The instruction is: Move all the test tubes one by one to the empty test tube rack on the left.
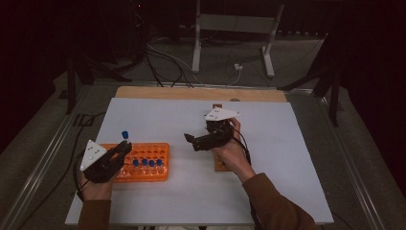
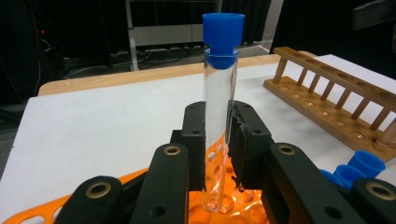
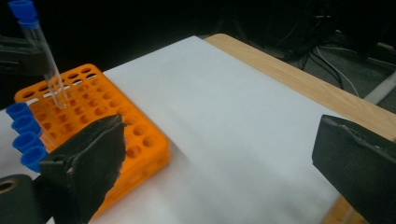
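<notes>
Where the white table (image 1: 287,158) carries the work, an orange tube rack (image 1: 143,160) lies at its left front, with a wooden rack (image 2: 327,100) farther off toward the middle, partly under the right hand in the high view. The orange tube rack shows rows of round holes; four blue-capped tubes (image 1: 147,163) stand in a row along its near side.

The left gripper (image 1: 119,151) sits over the left end of the orange tube rack. Its two black jaws are clamped on a clear test tube (image 2: 218,126) at mid-length. The clear test tube stands nearly upright, its blue cap (image 2: 223,32) above the jaws and its rounded bottom just over the rack holes; whether it touches the rack cannot be told.

The right gripper (image 1: 191,142) is held to the right of the orange tube rack, pointing toward it. Its jaws stand wide apart, with nothing between them but the bare table surface.
</notes>
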The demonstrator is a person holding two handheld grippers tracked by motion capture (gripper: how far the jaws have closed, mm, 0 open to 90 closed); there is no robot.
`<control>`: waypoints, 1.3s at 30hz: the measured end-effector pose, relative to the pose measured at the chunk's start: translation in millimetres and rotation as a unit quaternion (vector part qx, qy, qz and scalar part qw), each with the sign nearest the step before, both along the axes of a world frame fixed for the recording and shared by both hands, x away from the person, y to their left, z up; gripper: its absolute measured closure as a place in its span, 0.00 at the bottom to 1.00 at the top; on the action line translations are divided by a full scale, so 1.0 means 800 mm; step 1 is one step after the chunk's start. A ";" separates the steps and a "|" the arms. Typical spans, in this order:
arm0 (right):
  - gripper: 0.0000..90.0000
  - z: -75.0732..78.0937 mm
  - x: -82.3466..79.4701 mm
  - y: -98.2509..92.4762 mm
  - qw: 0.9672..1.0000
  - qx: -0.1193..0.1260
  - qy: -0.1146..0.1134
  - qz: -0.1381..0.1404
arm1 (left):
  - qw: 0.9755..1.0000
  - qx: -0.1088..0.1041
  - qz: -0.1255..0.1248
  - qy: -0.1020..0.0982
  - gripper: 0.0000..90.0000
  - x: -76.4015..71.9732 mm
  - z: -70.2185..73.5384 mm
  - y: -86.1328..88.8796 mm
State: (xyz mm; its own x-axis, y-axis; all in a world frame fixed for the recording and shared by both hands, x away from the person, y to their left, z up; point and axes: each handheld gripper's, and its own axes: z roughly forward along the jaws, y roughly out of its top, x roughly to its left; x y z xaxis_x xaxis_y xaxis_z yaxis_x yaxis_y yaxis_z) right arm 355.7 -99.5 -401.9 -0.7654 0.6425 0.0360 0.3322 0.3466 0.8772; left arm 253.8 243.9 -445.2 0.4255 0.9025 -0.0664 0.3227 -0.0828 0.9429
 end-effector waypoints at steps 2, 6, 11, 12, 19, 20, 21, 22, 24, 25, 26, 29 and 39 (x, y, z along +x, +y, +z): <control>0.02 -0.001 -0.001 -0.006 1.000 0.001 -0.001 -0.004 | 1.000 -0.001 0.000 0.000 0.87 -0.003 -0.001 0.002; 0.02 -0.003 -0.002 -0.016 1.000 0.005 0.000 -0.010 | 1.000 -0.005 0.003 -0.001 0.87 -0.008 -0.004 0.005; 0.02 -0.006 -0.003 -0.028 1.000 0.009 0.000 -0.018 | 1.000 -0.005 0.003 0.001 0.87 -0.012 -0.008 0.008; 0.02 -0.006 -0.003 -0.031 1.000 0.008 -0.001 -0.020 | 1.000 -0.005 0.004 0.002 0.87 -0.013 -0.009 0.008; 0.01 -0.010 -0.005 -0.047 0.999 0.003 -0.005 -0.036 | 1.000 -0.007 0.006 0.005 0.87 -0.018 -0.015 0.011; 0.01 -0.011 -0.006 -0.048 0.999 0.002 -0.005 -0.036 | 1.000 -0.009 0.005 0.006 0.87 -0.019 -0.016 0.012; 0.01 -0.011 -0.007 -0.051 0.999 0.002 -0.006 -0.038 | 1.000 -0.011 0.004 0.008 0.87 -0.019 -0.017 0.012; 0.01 -0.012 -0.007 -0.053 0.999 0.002 -0.005 -0.039 | 1.000 -0.011 0.003 0.009 0.87 -0.020 -0.018 0.012; 0.01 -0.013 -0.009 -0.057 0.999 0.003 -0.006 -0.042 | 1.000 -0.010 0.002 0.010 0.87 -0.021 -0.020 0.011; 0.01 -0.013 -0.009 -0.059 0.999 0.003 -0.006 -0.043 | 1.000 -0.010 0.001 0.010 0.87 -0.022 -0.020 0.010; 0.01 -0.013 -0.010 -0.062 0.999 0.004 -0.007 -0.044 | 1.000 -0.011 0.000 0.010 0.87 -0.023 -0.020 0.010; 0.01 -0.014 -0.011 -0.067 0.999 0.004 -0.006 -0.048 | 1.000 -0.009 -0.002 0.008 0.87 -0.026 -0.021 0.008; 0.01 -0.023 -0.015 -0.082 0.998 0.004 -0.004 -0.058 | 1.000 -0.002 -0.013 0.018 0.87 -0.032 -0.029 0.005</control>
